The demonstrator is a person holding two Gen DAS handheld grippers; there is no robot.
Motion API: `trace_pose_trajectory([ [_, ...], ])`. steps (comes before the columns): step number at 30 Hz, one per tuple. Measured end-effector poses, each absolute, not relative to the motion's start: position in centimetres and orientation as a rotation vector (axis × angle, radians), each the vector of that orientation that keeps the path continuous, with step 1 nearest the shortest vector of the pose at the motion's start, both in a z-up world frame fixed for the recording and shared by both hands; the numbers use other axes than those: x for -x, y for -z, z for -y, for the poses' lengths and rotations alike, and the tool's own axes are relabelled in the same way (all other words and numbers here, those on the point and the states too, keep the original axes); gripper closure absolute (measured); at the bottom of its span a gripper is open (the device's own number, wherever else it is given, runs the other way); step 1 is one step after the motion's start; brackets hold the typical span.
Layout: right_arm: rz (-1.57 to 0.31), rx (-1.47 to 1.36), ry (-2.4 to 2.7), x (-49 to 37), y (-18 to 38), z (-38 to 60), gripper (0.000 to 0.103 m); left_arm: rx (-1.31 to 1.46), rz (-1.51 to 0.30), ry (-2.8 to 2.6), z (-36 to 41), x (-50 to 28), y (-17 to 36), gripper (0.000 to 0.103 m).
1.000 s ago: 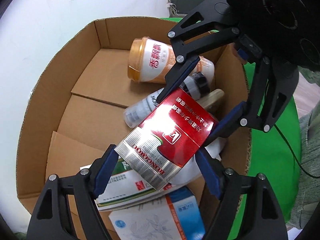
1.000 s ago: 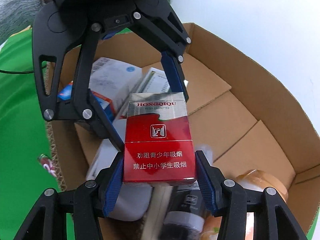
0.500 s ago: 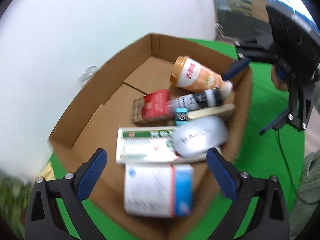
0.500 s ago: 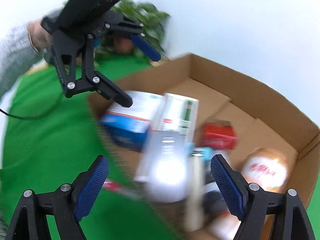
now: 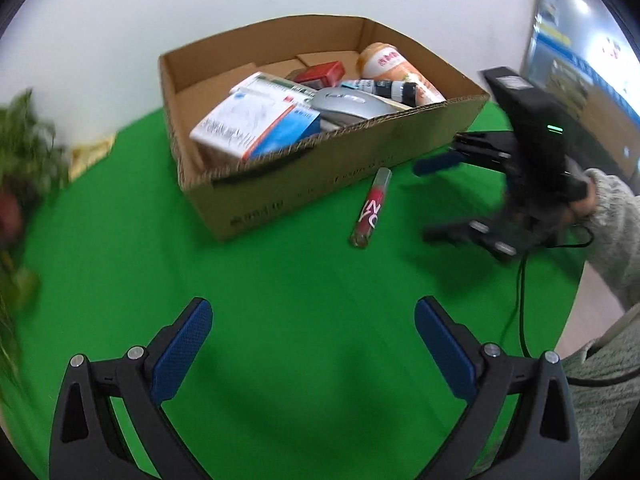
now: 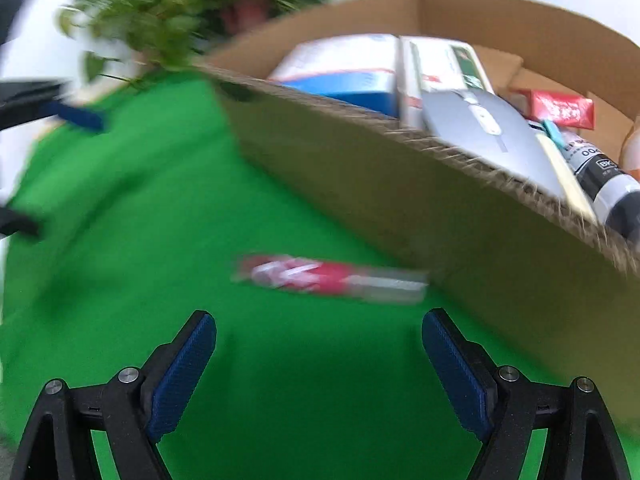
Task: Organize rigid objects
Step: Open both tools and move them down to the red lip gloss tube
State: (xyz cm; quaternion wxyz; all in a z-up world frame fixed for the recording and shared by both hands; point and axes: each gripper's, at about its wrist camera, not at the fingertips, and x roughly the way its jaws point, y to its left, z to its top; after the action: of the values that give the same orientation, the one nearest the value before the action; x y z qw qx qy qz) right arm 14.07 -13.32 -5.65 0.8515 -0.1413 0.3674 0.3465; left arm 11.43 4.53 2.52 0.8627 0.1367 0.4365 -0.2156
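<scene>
Both grippers, left and right, have left the box, jaws spread and empty over green cloth; a tube lies beside the box.

Bright green cloth covers the whole work surface. A leafy potted plant, badly blurred, sits at the cloth's far edge against a plain white wall. A black cable trails across the green on the right.

Red tube lies beside filled cardboard box.
</scene>
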Motion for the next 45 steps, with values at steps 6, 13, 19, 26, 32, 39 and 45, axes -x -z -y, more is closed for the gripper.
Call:
trace_pose_trajectory([
  [6, -0.826, 0.307, -0.892, -14.5, 6.0, 12.4, 0.014, -0.149, -0.929, 0.407, -7.1, -10.4, -0.9, 0.000],
  [13, -0.815, 0.406, -1.196, -7.2, 5.7, 10.9, 0.015, -0.117, -0.978, 0.394, -9.4, -11.1, 0.6, 0.000],
  [19, -0.690, 0.588, -0.994, -8.3, 4.8, 10.7, 0.028, -0.236, -0.945, 0.548, -7.7, -10.4, 1.1, 0.001],
  [26, -0.761, 0.648, -1.003, -11.9, 5.8, 9.9, 0.030, -0.275, -0.937, 0.570, -6.3, -11.2, 1.2, 0.001],
  [32, -0.807, 0.574, -1.078, -11.0, 5.9, 10.1, 0.039, -0.275, -0.956, 0.545, -6.8, -10.7, 1.8, 0.001],
  [39, -0.787, 0.564, -1.078, -6.3, 6.0, 10.7, 0.038, -0.296, -0.965, 0.568, -6.6, -10.6, 1.9, 0.001],
  [45, -0.790, 0.514, -1.011, -5.6, 5.9, 11.1, 0.036, -0.513, -0.912, 0.667, -3.9, -10.6, 0.4, 0.001],
])
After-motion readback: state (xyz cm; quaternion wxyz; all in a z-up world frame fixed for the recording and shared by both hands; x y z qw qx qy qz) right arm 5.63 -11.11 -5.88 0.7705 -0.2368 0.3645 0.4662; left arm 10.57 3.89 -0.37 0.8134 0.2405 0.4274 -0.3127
